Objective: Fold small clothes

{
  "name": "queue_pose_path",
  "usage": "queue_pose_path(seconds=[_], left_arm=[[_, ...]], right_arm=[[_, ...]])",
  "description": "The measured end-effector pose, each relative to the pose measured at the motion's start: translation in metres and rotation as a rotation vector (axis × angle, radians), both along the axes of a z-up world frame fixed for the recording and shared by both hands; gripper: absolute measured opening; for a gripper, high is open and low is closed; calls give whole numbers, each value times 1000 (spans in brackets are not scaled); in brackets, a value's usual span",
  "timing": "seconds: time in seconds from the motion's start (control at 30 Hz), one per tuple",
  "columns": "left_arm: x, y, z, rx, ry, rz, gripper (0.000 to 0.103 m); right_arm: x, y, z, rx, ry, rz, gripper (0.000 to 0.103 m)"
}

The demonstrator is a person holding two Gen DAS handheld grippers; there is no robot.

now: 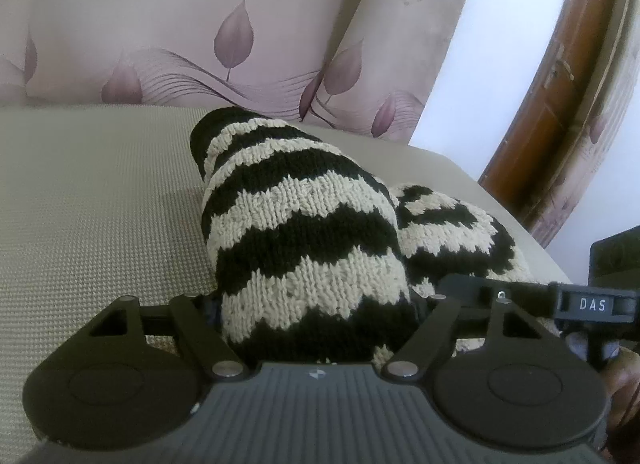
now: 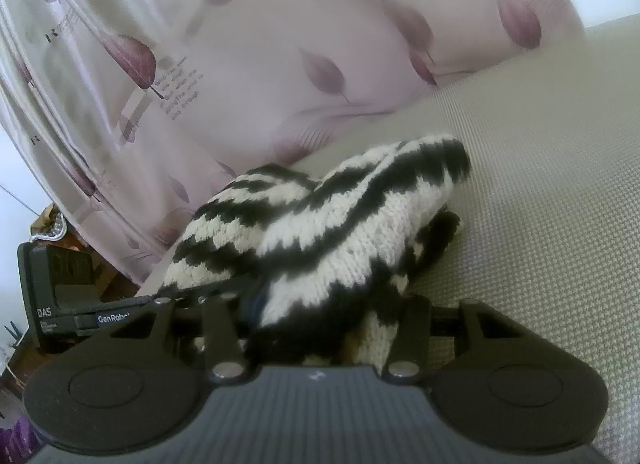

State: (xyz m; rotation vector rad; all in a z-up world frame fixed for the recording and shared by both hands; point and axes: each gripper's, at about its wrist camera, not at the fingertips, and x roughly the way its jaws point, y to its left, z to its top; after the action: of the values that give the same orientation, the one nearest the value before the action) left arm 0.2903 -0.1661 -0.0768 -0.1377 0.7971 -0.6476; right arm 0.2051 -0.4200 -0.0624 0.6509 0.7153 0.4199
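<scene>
A small knitted sweater [image 1: 304,232] with black and cream zigzag stripes lies bunched up on a pale woven cushion [image 1: 92,200]. It sits near the far edge of the cushion, close to the curtain [image 1: 160,24] with purple leaves that hangs behind it. In the left wrist view the sweater humps up in the middle, and a second lump of it spills toward the right edge of the cushion.

The left gripper [image 1: 316,328] is low on the cushion with the near end of the sweater pushed right in between its fingers. The wool fills the gap and hides the tips, so I cannot tell for sure if the jaws pinch it or just sit around it.

The right gripper [image 2: 320,328] comes at the sweater [image 2: 320,232] from the other side. Here too the wool covers the fingers, and a fold of it droops over them. I cannot tell if this one is squeezing the wool either.

Each view shows the other gripper's black body just beside the sweater, with white letters "DAS" on it. A brown wooden door frame [image 1: 560,84] stands past the right edge of the cushion in the left wrist view.
</scene>
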Motion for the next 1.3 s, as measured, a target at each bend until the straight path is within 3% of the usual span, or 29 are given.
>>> queue_pose_path(seconds=[0.6,1.07,1.3], left_arm=[[-2,2,1,4,1,6,75],[-6,2,-2,6,-9,13,75],[-6,3,-2,3,-11,10,75]], right_arm=[[-4,4,-1,1,11,-16,48],[-13,16,6,-92,-45,-24,48],[-11,14,7,-68,-28,-26,48]])
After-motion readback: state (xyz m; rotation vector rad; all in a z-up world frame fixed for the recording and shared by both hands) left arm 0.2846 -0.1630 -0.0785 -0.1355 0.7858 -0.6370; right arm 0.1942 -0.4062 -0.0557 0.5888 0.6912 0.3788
